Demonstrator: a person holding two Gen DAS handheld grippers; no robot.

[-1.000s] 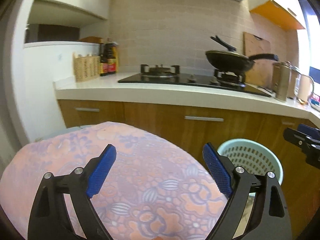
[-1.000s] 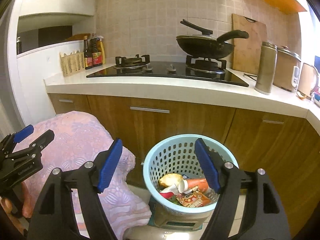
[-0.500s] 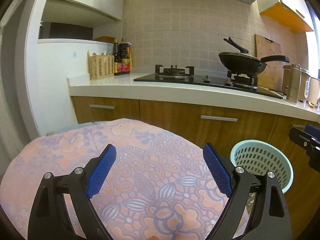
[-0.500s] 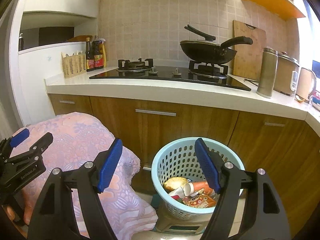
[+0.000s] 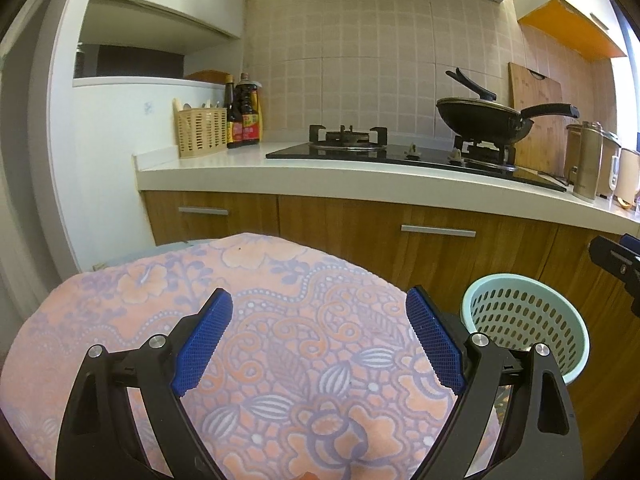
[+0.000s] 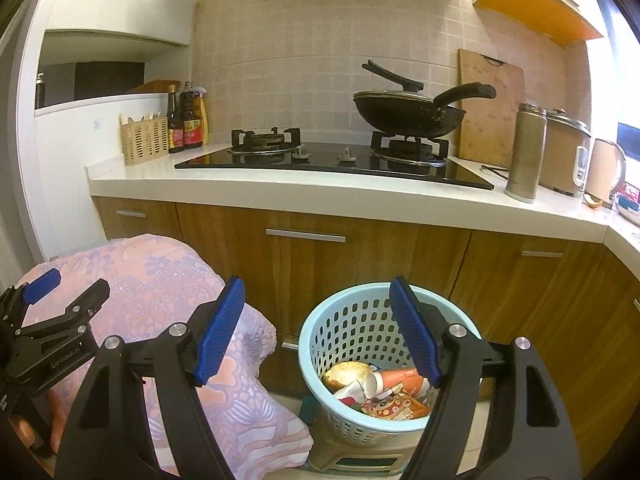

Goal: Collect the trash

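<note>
We face a kitchen run of wooden cabinets (image 6: 372,256) under a white counter (image 5: 360,178), its black gas hob (image 6: 332,158) carrying a lidded wok (image 6: 408,114) on the right-hand burner. A cutting board (image 6: 490,108) leans on the tiled wall behind it, and a steel flask (image 6: 526,152), a rice cooker (image 6: 568,152) and a kettle (image 6: 604,170) crowd the counter's right end. At its left end stand a beige utensil basket (image 5: 200,128) and two sauce bottles (image 5: 244,112).

Below, a large mound under a pink floral cloth (image 5: 280,340) fills the ground in front of our left gripper (image 5: 318,338), whose blue fingers are spread wide with nothing between them. The mound sits just beside the pale blue trash basket (image 5: 524,328) and hides part of its near left side in the left wrist view.

Our right gripper (image 6: 316,328) hangs above the basket (image 6: 320,344), fingers likewise apart and empty. Only the right wrist view looks inside the basket: trash (image 6: 380,390) lies at the bottom, a browned round piece, a tube with an orange label and a printed snack packet among it. It also shows the basket resting on a low beige stand (image 6: 356,458). The left view catches just the rim and perforated wall, and the tip of our right gripper at its edge.
</note>
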